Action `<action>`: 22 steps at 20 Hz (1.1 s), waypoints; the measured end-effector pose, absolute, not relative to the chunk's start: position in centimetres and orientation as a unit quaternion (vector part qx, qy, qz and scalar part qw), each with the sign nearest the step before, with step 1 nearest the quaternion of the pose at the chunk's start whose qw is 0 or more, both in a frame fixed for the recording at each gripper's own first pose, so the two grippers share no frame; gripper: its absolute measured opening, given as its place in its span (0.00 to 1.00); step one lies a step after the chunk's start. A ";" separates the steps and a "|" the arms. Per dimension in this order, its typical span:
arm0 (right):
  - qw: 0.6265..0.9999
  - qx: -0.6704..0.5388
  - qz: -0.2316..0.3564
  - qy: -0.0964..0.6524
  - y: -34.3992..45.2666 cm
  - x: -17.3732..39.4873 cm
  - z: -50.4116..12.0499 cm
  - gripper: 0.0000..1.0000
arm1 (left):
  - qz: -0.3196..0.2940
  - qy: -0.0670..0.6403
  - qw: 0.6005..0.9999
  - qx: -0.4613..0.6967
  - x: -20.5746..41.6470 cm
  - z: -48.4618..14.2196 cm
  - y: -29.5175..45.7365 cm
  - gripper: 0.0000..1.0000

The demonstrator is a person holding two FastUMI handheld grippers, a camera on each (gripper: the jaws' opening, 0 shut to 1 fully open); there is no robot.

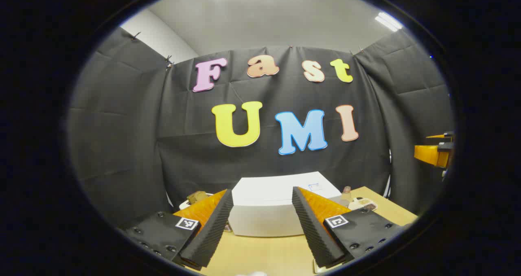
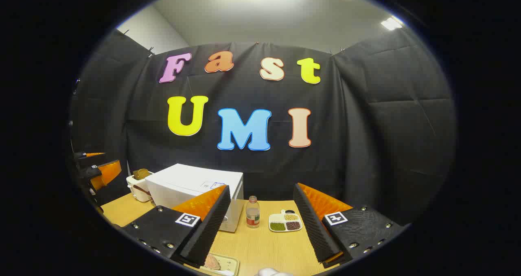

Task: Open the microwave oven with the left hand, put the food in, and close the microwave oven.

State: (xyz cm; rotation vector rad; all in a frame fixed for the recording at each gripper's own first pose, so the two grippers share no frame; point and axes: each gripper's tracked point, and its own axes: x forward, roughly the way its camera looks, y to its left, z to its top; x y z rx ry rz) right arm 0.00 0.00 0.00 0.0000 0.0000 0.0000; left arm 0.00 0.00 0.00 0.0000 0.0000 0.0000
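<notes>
Here, both grippers, left [image 1: 262,223] and right [image 2: 260,225], hover with jaws spread wide, holding nothing, above counter [image 2: 260,247]; white microwave [image 2: 191,186] shut.

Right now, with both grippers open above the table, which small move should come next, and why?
Probably bring the left gripper forward and down to the white microwave oven. It is open, holds nothing, and the oven sits shut straight ahead between its fingers. The right gripper can wait near the food tray.

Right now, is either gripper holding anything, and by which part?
Nothing is held. The left gripper is open, facing the white microwave oven. The right gripper is open above the table, its fingers empty.
</notes>
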 end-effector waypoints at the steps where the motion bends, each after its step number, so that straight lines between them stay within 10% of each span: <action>1: 1.000 0.001 0.000 -0.001 -0.1 0.0 0.0 0.95 | 0.000 0.001 1.000 0.001 0.1 0.0 -0.1 0.99; 22: 1.000 -0.008 -0.008 0.002 -1.3 -0.3 1.2 0.95 | -0.038 0.031 0.999 0.003 2.8 -7.5 -5.3 0.95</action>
